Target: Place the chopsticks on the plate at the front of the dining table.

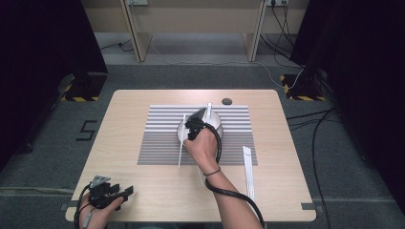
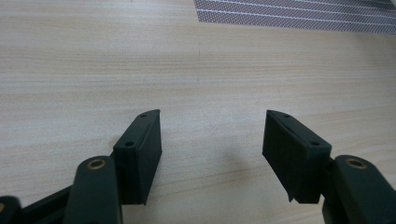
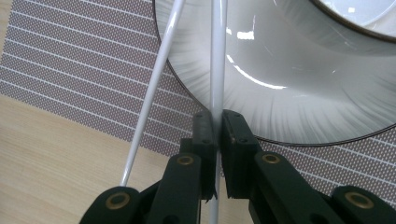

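Note:
A shiny white-and-silver bowl [image 1: 212, 123] stands on a striped placemat [image 1: 157, 143] in the middle of the table. My right gripper [image 1: 192, 130] is at the bowl's near left side, shut on a thin white stick [image 3: 218, 65] that runs up past the bowl's wall [image 3: 299, 79]. Between the jaws [image 3: 217, 119] the stick is pinched upright. A second white stick [image 3: 150, 93] leans beside it, from the wood to the bowl's rim; it shows as a long line [image 1: 181, 140] in the high view. My left gripper [image 1: 125, 192] rests at the table's near left corner, open [image 2: 212, 133] over bare wood.
Several more white sticks [image 1: 248, 169] lie side by side near the placemat's right edge. A dark round grommet [image 1: 227, 101] sits at the table's far edge. Cables trail on the floor to the right, and black stands flank the table.

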The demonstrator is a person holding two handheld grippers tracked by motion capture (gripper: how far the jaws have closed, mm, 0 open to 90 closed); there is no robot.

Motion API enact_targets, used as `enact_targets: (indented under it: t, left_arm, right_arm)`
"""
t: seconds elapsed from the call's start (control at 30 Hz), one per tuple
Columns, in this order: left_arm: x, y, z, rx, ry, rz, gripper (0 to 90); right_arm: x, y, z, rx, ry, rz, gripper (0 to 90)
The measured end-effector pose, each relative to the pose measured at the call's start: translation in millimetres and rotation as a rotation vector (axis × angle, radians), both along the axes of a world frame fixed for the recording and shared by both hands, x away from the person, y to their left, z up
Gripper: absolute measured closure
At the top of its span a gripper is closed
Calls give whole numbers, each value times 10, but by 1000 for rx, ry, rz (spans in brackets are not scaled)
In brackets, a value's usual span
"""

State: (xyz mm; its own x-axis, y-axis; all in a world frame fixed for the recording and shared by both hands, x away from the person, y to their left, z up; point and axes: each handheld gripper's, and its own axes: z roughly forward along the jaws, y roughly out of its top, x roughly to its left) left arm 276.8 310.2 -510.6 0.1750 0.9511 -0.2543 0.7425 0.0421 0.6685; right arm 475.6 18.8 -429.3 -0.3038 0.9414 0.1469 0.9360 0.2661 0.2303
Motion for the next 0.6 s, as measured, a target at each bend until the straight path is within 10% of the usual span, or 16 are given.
enact_targets:
  t: [0.6]
  left_arm:
    - [1,0,-1,-2,-1,0,374]
  right_arm:
    - [86,-15,-8,20,-11,-29,849]
